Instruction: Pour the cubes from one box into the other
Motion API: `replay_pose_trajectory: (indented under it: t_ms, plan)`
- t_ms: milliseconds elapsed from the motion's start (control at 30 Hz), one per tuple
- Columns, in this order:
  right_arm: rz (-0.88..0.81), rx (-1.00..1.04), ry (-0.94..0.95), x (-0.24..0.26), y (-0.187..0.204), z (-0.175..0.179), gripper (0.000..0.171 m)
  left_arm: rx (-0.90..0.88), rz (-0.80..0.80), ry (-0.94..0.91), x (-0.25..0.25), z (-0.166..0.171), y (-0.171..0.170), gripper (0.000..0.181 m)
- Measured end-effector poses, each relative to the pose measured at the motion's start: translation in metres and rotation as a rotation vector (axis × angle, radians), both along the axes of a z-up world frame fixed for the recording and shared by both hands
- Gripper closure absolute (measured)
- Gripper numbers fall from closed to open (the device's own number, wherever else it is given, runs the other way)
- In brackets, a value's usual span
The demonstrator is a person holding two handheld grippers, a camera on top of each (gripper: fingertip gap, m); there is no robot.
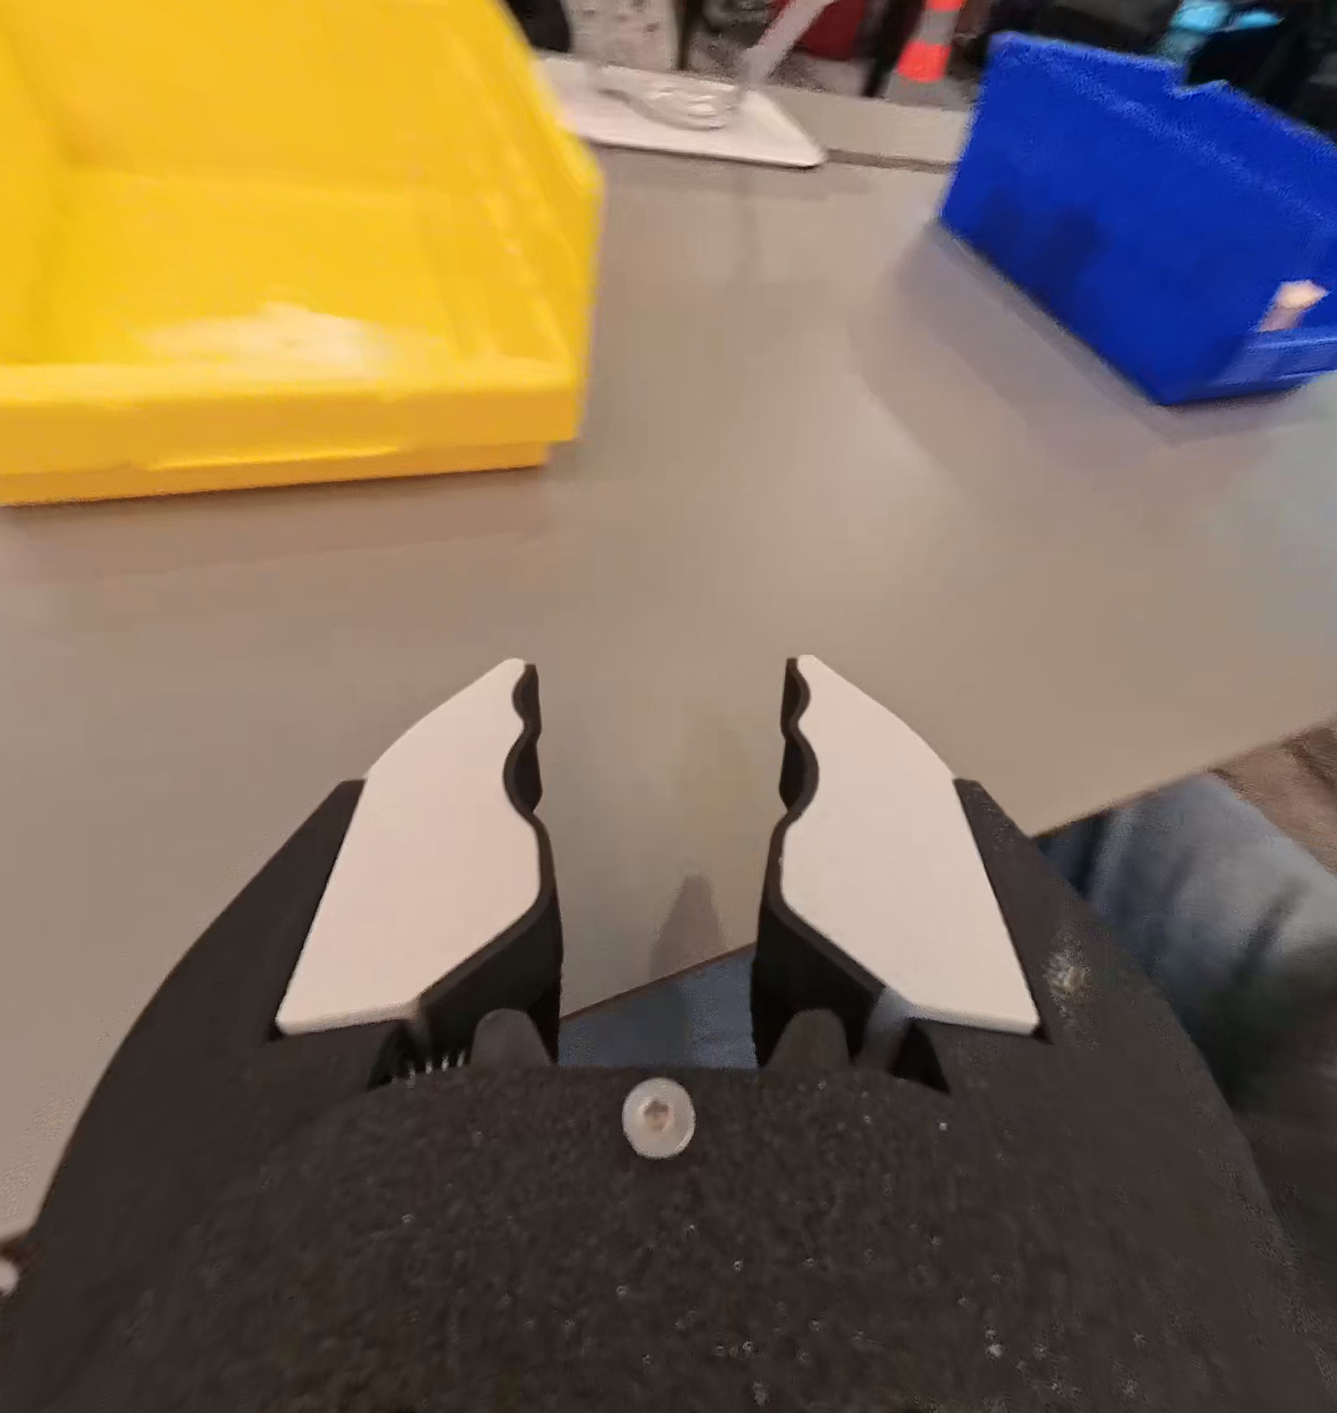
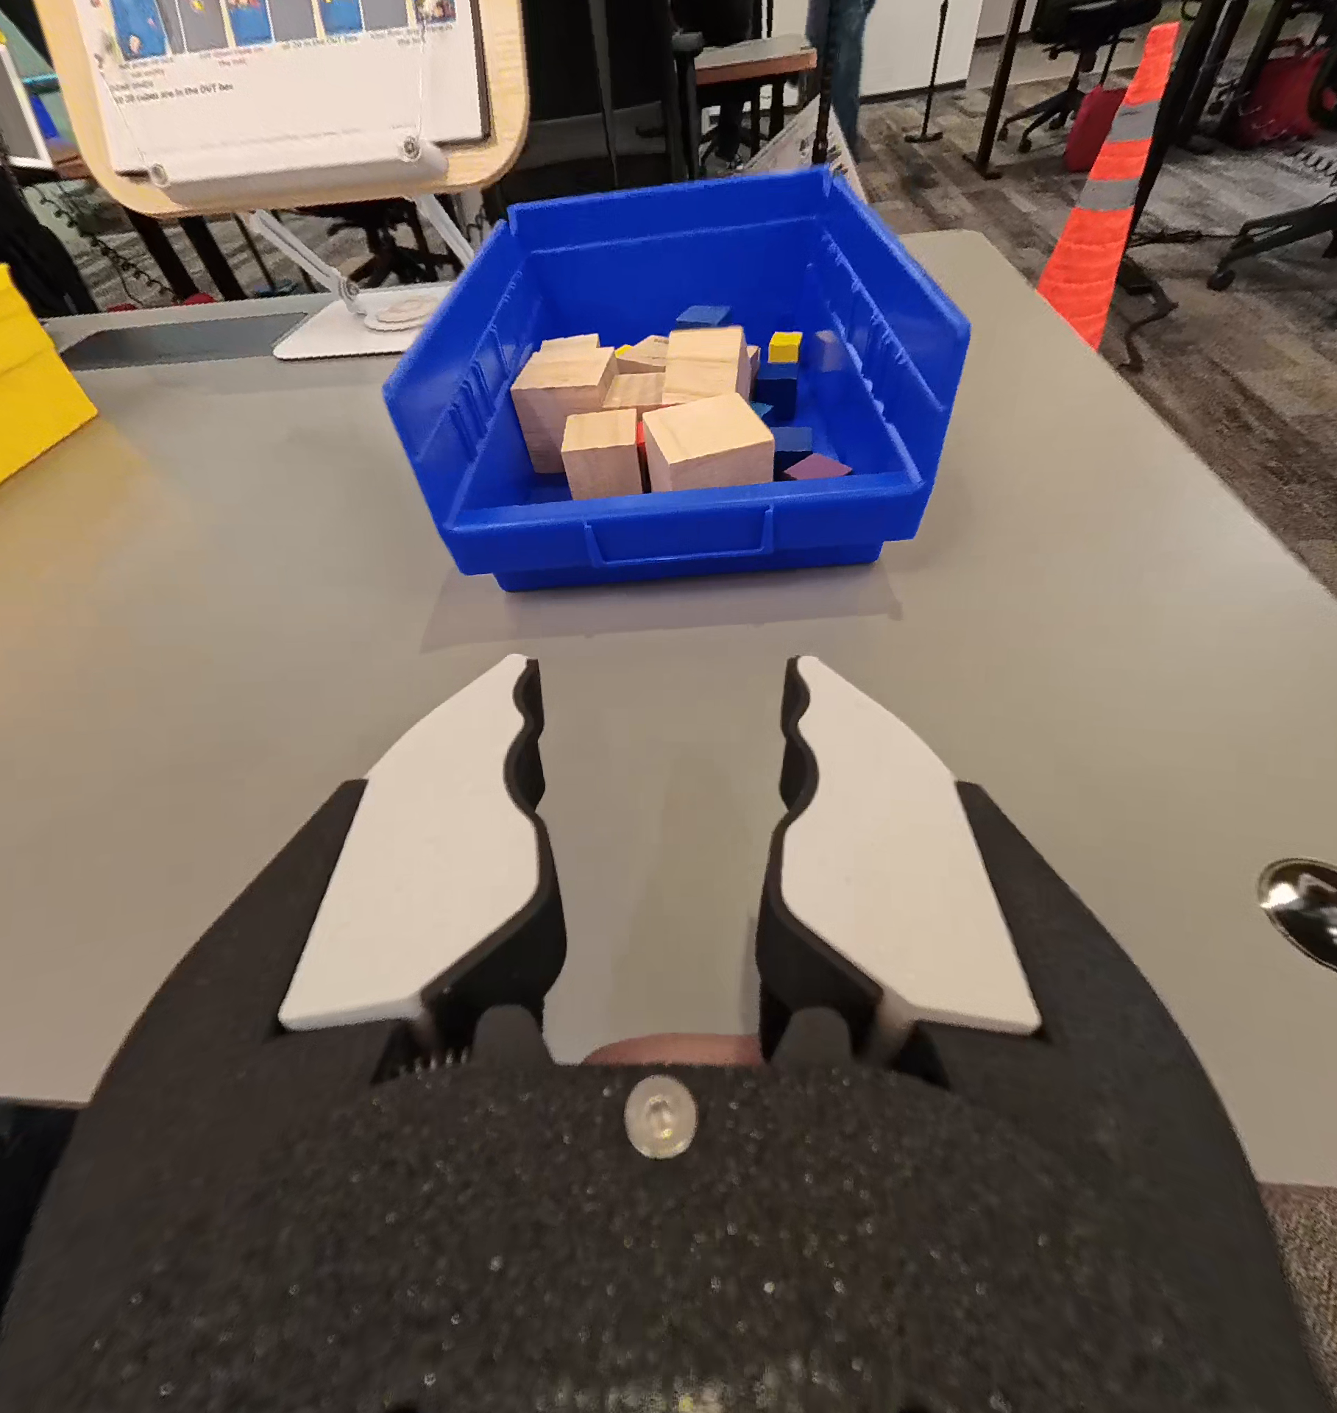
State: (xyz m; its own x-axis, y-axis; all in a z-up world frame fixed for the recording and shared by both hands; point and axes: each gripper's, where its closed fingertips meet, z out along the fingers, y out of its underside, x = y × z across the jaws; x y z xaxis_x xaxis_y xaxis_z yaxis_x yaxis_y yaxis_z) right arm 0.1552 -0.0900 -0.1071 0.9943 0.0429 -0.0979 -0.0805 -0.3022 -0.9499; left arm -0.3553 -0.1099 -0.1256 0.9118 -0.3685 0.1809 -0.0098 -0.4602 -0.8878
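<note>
My right gripper (image 2: 661, 673) hangs low over the grey desk (image 2: 229, 650), jaws spread and holding nothing, aimed squarely at the low front lip of the blue box (image 2: 680, 539). That box sits a little way ahead on the desk, its cut-down front facing me, which I judge is why I line up here: the lip and the small handle moulded under it look like the easiest place to take hold.

Inside it lie the cubes (image 2: 650, 413), several large plain wooden ones heaped toward the front and left, with smaller blue, yellow, red and purple ones scattered behind and to the right. None has left the box, so the pour is not yet begun.

My left gripper (image 1: 661, 673) is likewise released and empty, hovering over bare desk between the two boxes. The yellow box (image 1: 267, 290) stands ahead and to its left, open side toward me; the view is blurred, and I see only a pale smear on its floor, which I cannot identify. It looks ready to receive, well apart from the blue box across a stretch of desk.

My reading: the load is loose and uneven, so a tilt will send the big cubes sliding first. A grip at one point on the lip may let the box twist, which may be why both grippers stand ready.

Beyond the desk stand an orange cone (image 2: 1108, 183) and a tilted board with a printed sheet (image 2: 290, 84).
</note>
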Motion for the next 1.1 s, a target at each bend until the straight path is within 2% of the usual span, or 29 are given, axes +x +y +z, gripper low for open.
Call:
replay_pose_trajectory:
  t_ms: [100, 167, 233, 267, 333, 400, 500, 633, 767, 900, 1033, 1100]
  plan:
    - [-0.028, 0.057, -0.066, 0.003, -0.001, 0.013, 0.112, 0.111, -0.125, -0.022, 0.075, 0.041, -0.001, 0.114]
    - [-0.034, 0.053, -0.101, 0.003, 0.003, 0.011, 0.112, 0.182, -0.214, 0.068, 0.14, 0.055, 0.003, 0.109]
    - [-0.029, 0.034, -0.095, 0.002, 0.008, 0.006, 0.11, 0.192, -0.283, 0.197, 0.209, 0.047, 0.016, 0.108]
    - [-0.024, 0.028, -0.086, 0.0, 0.011, 0.004, 0.11, 0.188, -0.315, 0.22, 0.246, 0.042, 0.024, 0.106]
    - [-0.036, 0.031, -0.083, 0.001, 0.016, 0.004, 0.104, 0.205, -0.316, 0.21, 0.31, 0.034, 0.049, 0.115]
    - [-0.047, 0.026, -0.1, 0.003, 0.02, 0.002, 0.103, 0.204, -0.282, 0.196, 0.359, 0.024, 0.08, 0.12]
    - [-0.054, 0.016, -0.104, 0.005, 0.021, -0.001, 0.101, 0.15, -0.215, 0.191, 0.404, 0.005, 0.126, 0.119]
    - [-0.046, -0.008, -0.105, 0.006, 0.021, -0.008, 0.101, 0.069, -0.15, 0.146, 0.43, -0.012, 0.162, 0.123]
    - [-0.052, -0.031, -0.083, 0.01, 0.026, -0.015, 0.1, 0.066, -0.048, 0.141, 0.42, -0.009, 0.179, 0.157]
    - [-0.114, -0.114, -0.062, 0.026, 0.066, -0.021, 0.093, 0.03, 0.014, 0.173, 0.404, -0.009, 0.185, 0.167]
    - [-0.259, -0.155, -0.055, 0.053, 0.105, -0.029, 0.102, 0.01, 0.058, 0.162, 0.382, -0.009, 0.183, 0.175]
    - [-0.206, -0.218, 0.038, 0.038, 0.113, -0.042, 0.107, 0.004, 0.06, 0.153, 0.372, -0.009, 0.18, 0.177]
